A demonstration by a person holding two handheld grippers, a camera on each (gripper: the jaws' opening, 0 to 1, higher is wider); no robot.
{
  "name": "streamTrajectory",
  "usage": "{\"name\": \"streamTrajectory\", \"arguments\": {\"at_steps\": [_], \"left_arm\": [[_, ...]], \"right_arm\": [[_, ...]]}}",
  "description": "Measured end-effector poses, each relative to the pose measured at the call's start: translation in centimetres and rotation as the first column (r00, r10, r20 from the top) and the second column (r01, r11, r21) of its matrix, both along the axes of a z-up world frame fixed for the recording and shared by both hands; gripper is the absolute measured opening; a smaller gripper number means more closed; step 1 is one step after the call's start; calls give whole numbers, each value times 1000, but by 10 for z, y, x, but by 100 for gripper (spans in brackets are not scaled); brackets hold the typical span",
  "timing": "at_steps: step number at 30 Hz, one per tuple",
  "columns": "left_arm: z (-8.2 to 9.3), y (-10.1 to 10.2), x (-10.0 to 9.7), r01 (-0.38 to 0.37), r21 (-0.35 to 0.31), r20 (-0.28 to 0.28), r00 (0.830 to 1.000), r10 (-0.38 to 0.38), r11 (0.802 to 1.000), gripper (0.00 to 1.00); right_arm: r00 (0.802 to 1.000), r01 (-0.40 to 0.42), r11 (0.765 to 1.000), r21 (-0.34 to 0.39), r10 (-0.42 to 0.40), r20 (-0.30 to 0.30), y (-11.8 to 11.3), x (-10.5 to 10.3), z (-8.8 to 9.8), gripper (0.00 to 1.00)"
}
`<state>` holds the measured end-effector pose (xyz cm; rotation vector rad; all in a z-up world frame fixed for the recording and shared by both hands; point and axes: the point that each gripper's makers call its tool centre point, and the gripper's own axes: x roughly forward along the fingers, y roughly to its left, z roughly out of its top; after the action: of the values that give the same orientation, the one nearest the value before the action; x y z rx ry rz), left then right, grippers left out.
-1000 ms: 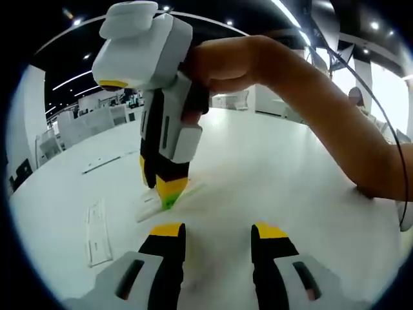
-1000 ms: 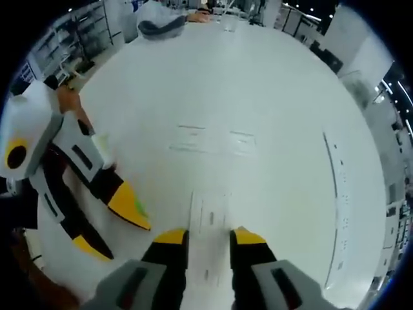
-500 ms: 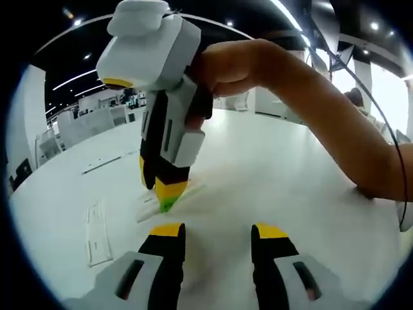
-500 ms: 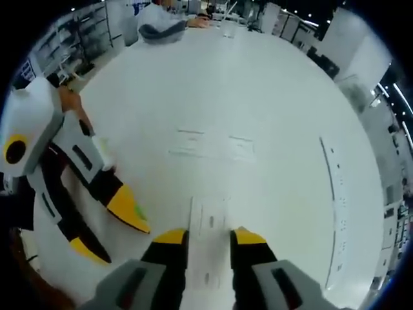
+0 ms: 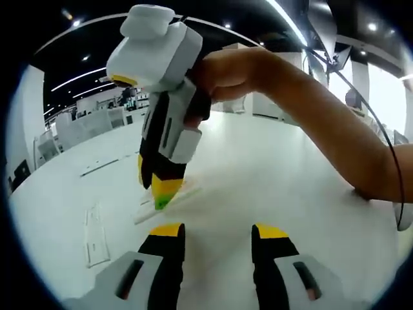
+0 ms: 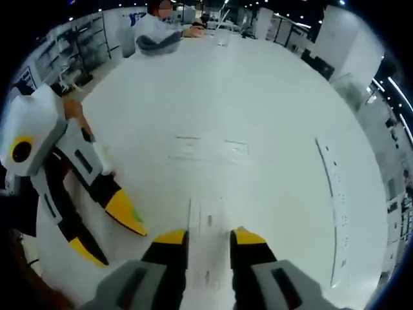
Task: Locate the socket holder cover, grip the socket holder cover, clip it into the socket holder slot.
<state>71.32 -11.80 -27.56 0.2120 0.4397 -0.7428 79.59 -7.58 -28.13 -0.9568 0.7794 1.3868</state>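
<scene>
My right gripper (image 6: 210,237) is shut on a flat white socket holder cover (image 6: 208,219), which runs forward between its yellow-tipped jaws. In the left gripper view, a hand holds that right gripper (image 5: 161,192) pointing down at the white table, with the cover (image 5: 145,214) slanting from its tips just over the surface. My left gripper (image 5: 219,230) stands open with nothing between its jaws, just short of the cover. It appears in the right gripper view as the left gripper (image 6: 122,247), close beside the cover. Two flat white pieces (image 6: 206,148) lie side by side further ahead.
A long white rail (image 6: 332,206) lies along the table's right side. Another flat white plate (image 5: 95,236) rests to the left of my left gripper. A forearm (image 5: 335,129) crosses above the table. A person (image 6: 161,29) sits at the far end.
The right gripper has risen a little and tilted, carrying the cover's end slightly left. The left gripper has stayed put and open.
</scene>
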Motion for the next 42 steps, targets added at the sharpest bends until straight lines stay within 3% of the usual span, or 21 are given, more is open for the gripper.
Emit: {"name": "streamTrajectory", "arguments": {"at_steps": [7,10,15,23,25,32,42], "left_arm": [[1,-2,0,7,-5,-5,1000,-7,1000,42],[0,-2,0,6,-10,-10,1000,-6,1000,42],[2,-2,0,6,-18,-11,1000,-6,1000,42],[4,-5,1,8,-28,-18,1000,-8,1000,42],[5,-6,1,12,-31,-19,1000,-13,999,42],[7,-3,4,4,-36,-18,1000,-5,999,41],[12,-2,4,8,-42,-11,1000,-8,999,41]], "right_arm": [[999,34,993,109,-35,2,-8,0,25,25],[998,69,976,206,-68,-13,-7,-1,39,22],[999,54,962,269,-53,-11,-32,-9,38,15],[992,119,952,283,-105,-63,-70,-8,27,13],[993,107,949,297,-87,-79,-74,-9,25,13],[993,91,945,313,-61,-104,-75,-4,21,13],[992,86,956,281,-56,-114,-75,1,8,13]]}}
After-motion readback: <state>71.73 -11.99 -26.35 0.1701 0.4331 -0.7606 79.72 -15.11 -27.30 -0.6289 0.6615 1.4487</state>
